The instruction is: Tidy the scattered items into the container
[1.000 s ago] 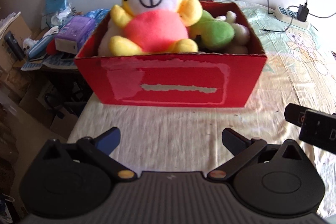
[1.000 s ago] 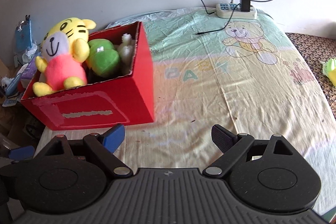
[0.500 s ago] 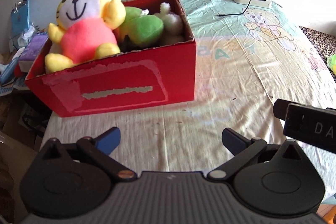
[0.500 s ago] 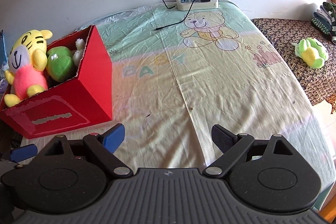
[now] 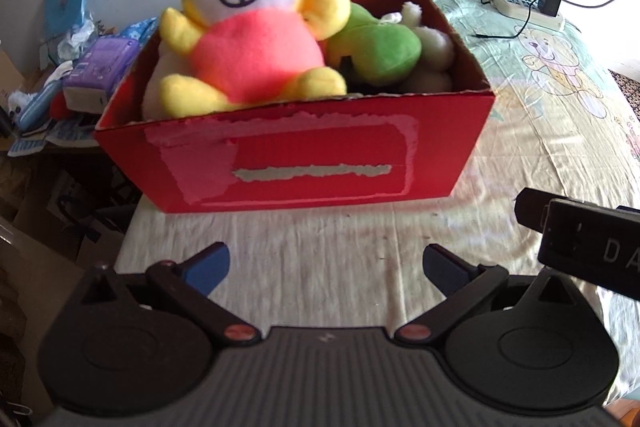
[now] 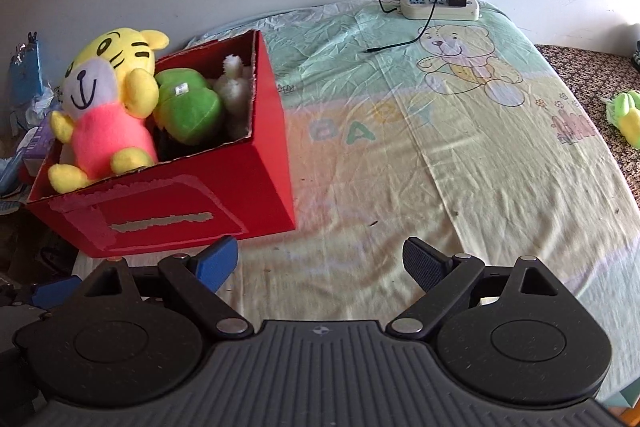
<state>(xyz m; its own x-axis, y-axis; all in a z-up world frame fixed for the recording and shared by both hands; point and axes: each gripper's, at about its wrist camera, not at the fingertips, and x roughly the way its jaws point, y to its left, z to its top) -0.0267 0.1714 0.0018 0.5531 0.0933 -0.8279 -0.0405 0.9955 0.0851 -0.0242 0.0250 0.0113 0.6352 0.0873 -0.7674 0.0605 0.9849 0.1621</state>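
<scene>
The red box (image 5: 296,163) sits at the left end of the bed, and I see it packed: the yellow tiger plush (image 5: 256,39) rides high against the front wall, head well above the rim, with the green plush (image 5: 376,51) and a white plush (image 5: 432,43) wedged beside it. One green-and-yellow toy (image 6: 626,113) lies well apart, on the patterned cover off the right edge of the sheet (image 6: 460,147). My left gripper (image 5: 326,263) hovers just short of the box, fingers wide and holding nothing; my right gripper (image 6: 320,259) faces bare sheet, fingers wide and empty too. My worry is the tiger: perched so high, a nudge to the box wall or another toy pressed in could tip it out. The charger cable (image 6: 400,43) could snag a sweeping reach.
</scene>
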